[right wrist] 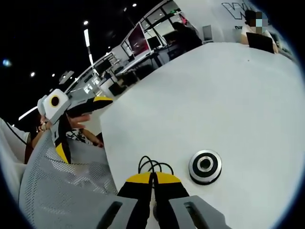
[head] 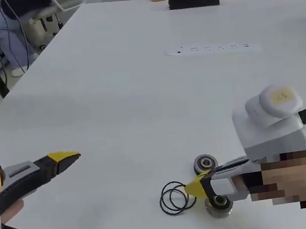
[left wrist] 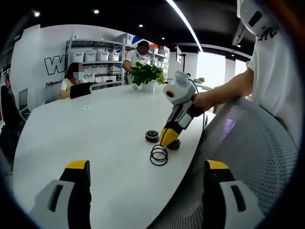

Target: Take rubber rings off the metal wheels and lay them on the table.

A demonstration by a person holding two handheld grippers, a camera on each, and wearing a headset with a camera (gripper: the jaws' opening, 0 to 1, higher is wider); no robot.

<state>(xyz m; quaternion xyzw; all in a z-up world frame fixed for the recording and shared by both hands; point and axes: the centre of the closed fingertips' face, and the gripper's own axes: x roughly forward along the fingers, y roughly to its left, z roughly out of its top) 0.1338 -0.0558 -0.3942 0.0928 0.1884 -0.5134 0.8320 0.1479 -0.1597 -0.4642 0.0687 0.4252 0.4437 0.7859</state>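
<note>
the right gripper (right wrist: pixel 153 179) has its jaws pressed together, with the tips right at the loose black rings (right wrist: pixel 153 166) on the table (right wrist: pixel 228 95) — i cannot tell if it pinches one. one wheel (right wrist: pixel 205 166) sits just beside the rings. another wheel (head: pixel 219 205) lies under the gripper. the left gripper (left wrist: pixel 145 167) is wide open — well apart from them.

Two metal wheels (head: pixel 205 163) (head: pixel 220 210); two hand-held grippers — left (head: pixel 97 201), right (head: pixel 193 187); rubber rings (head: pixel 174 198) — a few overlapping, count unclear
</note>
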